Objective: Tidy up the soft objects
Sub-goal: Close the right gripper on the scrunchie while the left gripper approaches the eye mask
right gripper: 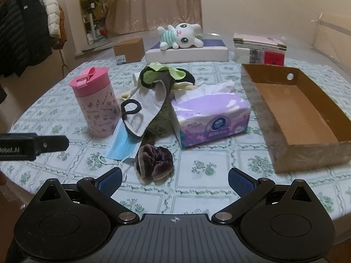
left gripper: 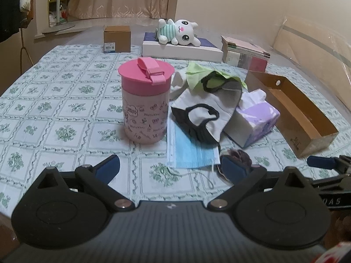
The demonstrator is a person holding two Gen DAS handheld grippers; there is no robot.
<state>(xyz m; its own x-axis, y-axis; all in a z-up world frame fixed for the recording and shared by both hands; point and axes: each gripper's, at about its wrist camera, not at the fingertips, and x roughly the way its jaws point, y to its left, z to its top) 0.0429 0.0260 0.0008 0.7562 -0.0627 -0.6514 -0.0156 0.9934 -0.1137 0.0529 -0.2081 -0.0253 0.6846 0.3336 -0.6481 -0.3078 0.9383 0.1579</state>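
floral tablecloth (right gripper: 197, 199) lies bare before both spread tongs, left tongs (left gripper: 170, 168) and right tongs (right gripper: 174, 179), beside cardboard tray (right gripper: 307, 153).

A round surface (right gripper: 65, 118) under a pale green floral-check cloth fills the foreground. Behind it hang beige patterned curtains (right gripper: 153, 2) beside plain cream walls (right gripper: 263, 4). At the left, a clothes rack (right gripper: 28, 28) carries dark and white padded jackets, next to a cluttered shelf (right gripper: 92, 8). The lighting is dim and warm.
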